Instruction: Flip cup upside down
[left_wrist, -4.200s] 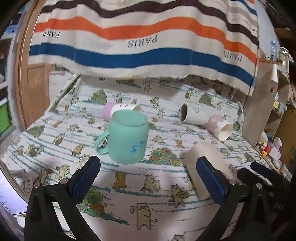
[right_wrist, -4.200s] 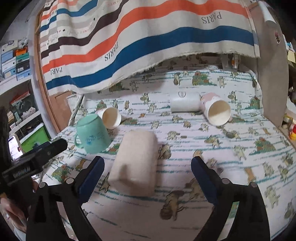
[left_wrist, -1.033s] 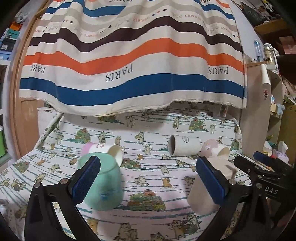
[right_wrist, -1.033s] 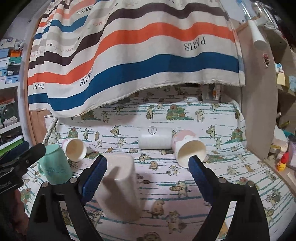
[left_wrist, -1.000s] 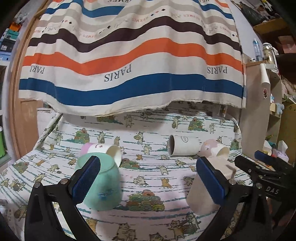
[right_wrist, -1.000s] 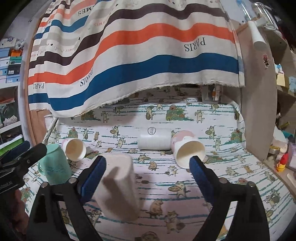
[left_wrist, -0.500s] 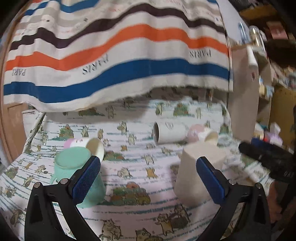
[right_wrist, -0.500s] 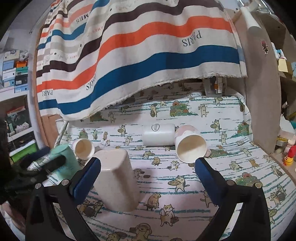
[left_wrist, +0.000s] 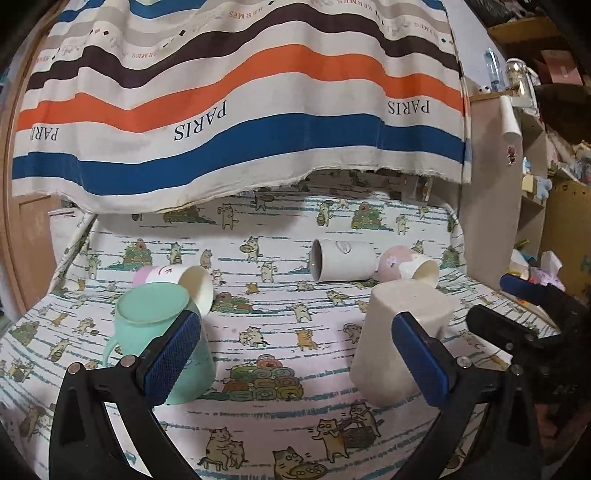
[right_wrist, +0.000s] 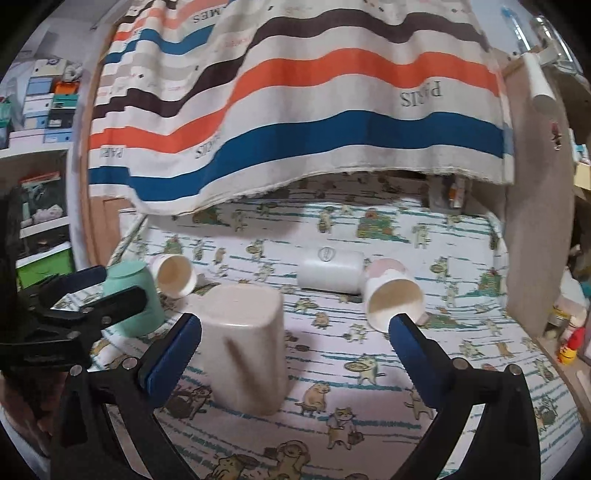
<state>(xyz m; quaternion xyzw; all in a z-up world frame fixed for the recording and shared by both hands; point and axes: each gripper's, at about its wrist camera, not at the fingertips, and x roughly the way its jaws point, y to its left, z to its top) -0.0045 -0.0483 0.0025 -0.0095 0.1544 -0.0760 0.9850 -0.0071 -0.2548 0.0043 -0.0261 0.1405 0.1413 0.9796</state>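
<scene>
Beige cup inverted | pink cup on side, empty | both tools wide open, holding nothing

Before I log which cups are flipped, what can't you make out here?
- Green mug: lower side hidden by the left gripper pad, left wrist view.
- Beige cup: rim faces the cloth, inside unseen, both views.
- White cylinder cup: mouth faces away, right wrist view.
- Its logo: too small to read.
</scene>
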